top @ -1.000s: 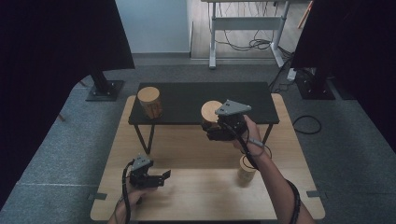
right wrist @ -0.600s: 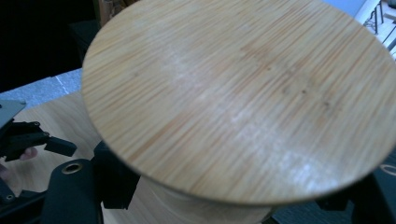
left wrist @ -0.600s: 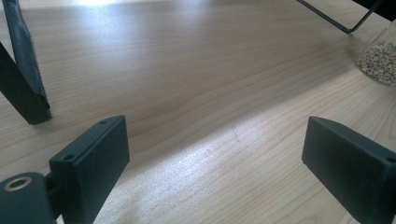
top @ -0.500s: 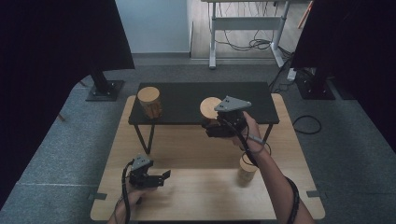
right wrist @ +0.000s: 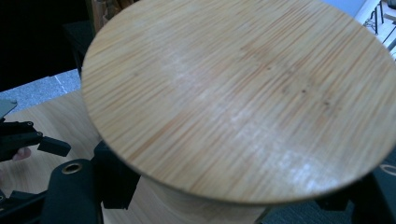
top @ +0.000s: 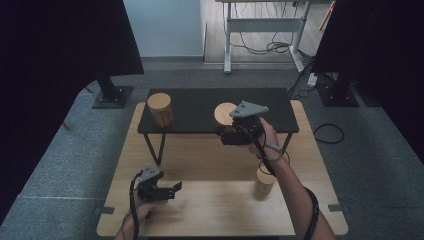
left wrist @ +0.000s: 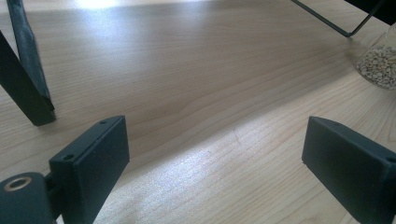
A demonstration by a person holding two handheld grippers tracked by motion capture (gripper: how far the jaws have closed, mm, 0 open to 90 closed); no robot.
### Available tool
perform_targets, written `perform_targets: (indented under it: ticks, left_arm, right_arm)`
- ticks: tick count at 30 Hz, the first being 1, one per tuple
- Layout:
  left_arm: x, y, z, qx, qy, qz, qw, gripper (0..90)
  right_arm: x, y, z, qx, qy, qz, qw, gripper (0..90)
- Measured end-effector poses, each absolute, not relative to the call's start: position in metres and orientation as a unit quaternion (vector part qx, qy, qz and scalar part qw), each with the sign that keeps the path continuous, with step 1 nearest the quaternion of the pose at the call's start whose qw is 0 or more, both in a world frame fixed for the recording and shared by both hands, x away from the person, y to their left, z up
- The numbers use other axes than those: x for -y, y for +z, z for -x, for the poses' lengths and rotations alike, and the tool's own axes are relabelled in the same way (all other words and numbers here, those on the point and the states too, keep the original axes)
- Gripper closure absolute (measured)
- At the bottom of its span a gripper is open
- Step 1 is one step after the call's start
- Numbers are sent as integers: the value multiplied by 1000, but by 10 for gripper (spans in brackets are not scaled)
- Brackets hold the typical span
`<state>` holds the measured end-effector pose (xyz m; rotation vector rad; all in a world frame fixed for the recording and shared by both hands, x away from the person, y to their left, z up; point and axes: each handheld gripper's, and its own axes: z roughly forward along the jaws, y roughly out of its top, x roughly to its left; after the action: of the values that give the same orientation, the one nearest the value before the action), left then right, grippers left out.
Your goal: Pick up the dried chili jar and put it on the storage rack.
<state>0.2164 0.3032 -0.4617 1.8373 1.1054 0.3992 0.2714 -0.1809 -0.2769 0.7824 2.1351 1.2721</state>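
The right hand-held gripper (top: pixel 226 134) is clamped on a round bamboo-lidded jar (top: pixel 224 114), held at the front edge of the low black shelf (top: pixel 200 107). Compared with a second ago, jar and hand-held gripper sit slightly lower and nearer the shelf edge, so the jar looks close to being taken off or set down. The left hand-held gripper (top: pixel 172 189) rests jaws apart, empty, on the light wooden table (top: pixel 210 160), unchanged.
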Motion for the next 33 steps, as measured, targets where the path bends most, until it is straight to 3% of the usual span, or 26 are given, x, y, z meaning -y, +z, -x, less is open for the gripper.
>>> perform_targets:
  ticks: [33]
  left_arm:
    - [-306, -462, -217, -451, 162, -745, 463, 68]
  right_arm:
    - [168, -272, -299, -798, 456, -298, 257, 249]
